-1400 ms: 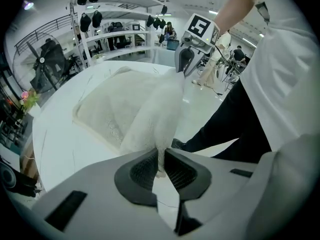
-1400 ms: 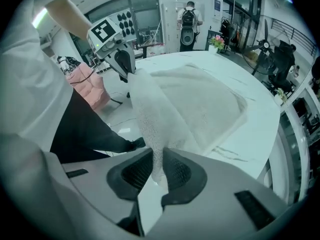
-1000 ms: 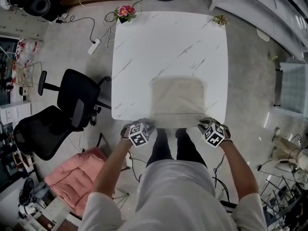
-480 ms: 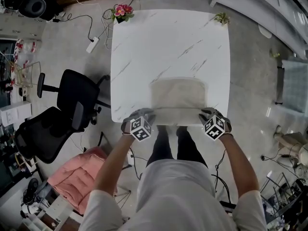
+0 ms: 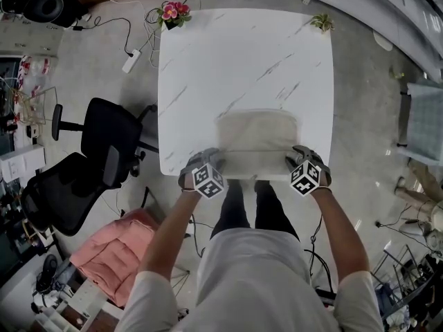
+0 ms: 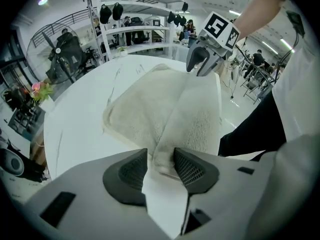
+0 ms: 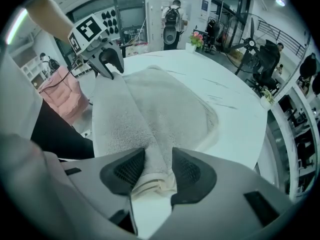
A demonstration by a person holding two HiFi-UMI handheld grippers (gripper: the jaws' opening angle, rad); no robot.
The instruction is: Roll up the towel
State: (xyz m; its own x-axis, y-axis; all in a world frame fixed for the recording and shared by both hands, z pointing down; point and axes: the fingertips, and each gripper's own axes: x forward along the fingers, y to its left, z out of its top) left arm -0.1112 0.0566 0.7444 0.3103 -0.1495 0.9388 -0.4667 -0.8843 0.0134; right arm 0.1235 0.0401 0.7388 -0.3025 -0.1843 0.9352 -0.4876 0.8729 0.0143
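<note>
Towel [image 5: 257,138] lay at the table's [image 5: 235,61] six o'clock edge. The left gripper [image 6: 161,164] and right gripper [image 7: 158,166] had just been opening, jaws slack around the raised fold. Released unevenly, that fold looked likely to flop flat or skew.

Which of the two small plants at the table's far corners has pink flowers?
The plant at the far left corner in the head view. It carries pink blooms, while the far right plant shows only greenish foliage.

Left gripper [image 6: 161,163] jaws just opening; towel [image 6: 155,109] fold between them.
</note>
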